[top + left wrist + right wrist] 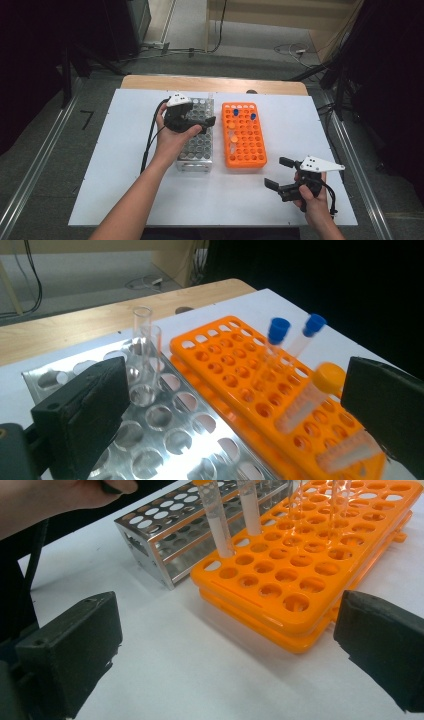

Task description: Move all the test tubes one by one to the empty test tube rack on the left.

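A: Where is the left hand-held gripper (pixel 200 121)?

B: Above the steel tube rack (pixel 196 145), near its far half, pointing toward the orange tube rack (pixel 244 136). Its jaws stand wide apart with nothing between the pads.

A: And the tubes?

B: In the left gripper view, an orange-capped tube (pixel 311 400) leans in the orange tube rack just ahead of the right-hand jaw, close to it but not touching. 2 blue-capped tubes (pixel 276 337) stand upright farther back in the same rack. 2 clear glass tubes (pixel 143 327) stand in the far holes of the steel tube rack, beyond the left-hand jaw.

A: The right hand-held gripper (pixel 279 173)?

B: Low over the white desk (pixel 120 175), at the near right, well apart from both racks' tubes. Its jaws are spread wide too, empty, aimed at the near corner of the orange tube rack.

A: How do the racks sit?

B: Side by side, just beside each other, steel on the left.
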